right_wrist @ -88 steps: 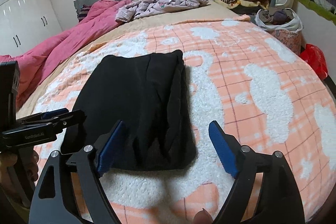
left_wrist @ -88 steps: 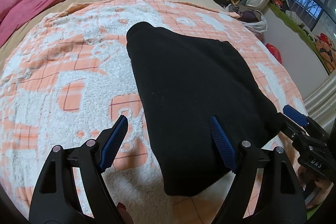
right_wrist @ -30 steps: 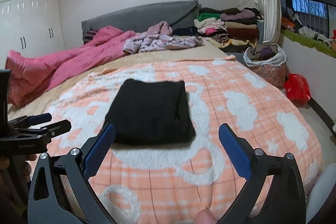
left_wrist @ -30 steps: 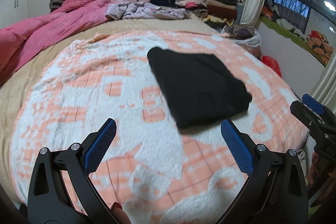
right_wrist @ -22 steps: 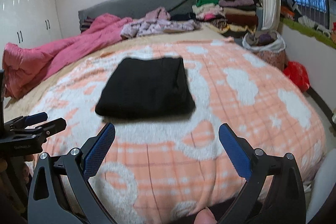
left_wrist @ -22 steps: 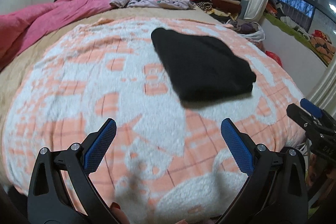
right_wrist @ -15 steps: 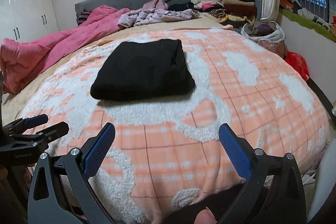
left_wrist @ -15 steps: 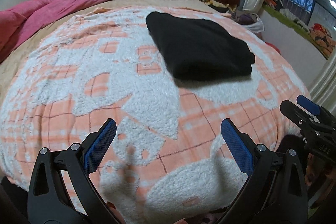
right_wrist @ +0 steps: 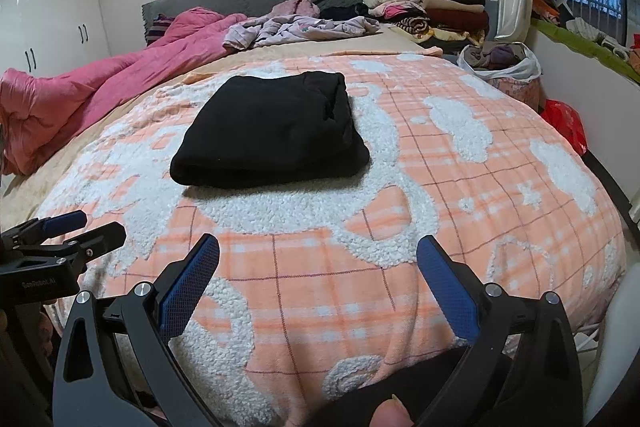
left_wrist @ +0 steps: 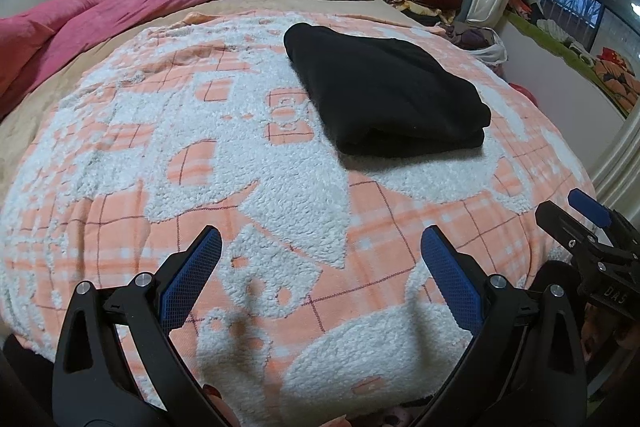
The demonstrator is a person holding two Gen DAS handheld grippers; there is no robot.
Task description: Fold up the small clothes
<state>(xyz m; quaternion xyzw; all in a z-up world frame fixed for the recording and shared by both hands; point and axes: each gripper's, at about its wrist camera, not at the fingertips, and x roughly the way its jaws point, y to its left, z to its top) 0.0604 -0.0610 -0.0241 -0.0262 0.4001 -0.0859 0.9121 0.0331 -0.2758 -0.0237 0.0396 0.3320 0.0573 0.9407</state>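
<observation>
Bed under peach-and-white fleece blanket | folded black garment lying flat mid-blanket | pink quilt bunched along left side | loose lilac clothes near headboard | stacked folded clothes at far right corner

Not much to read here: the black plastic right claw has "DAS" in pale letters on its body, and the black plastic left claw shows "GenRobot.AI", pretty tiny.
</observation>
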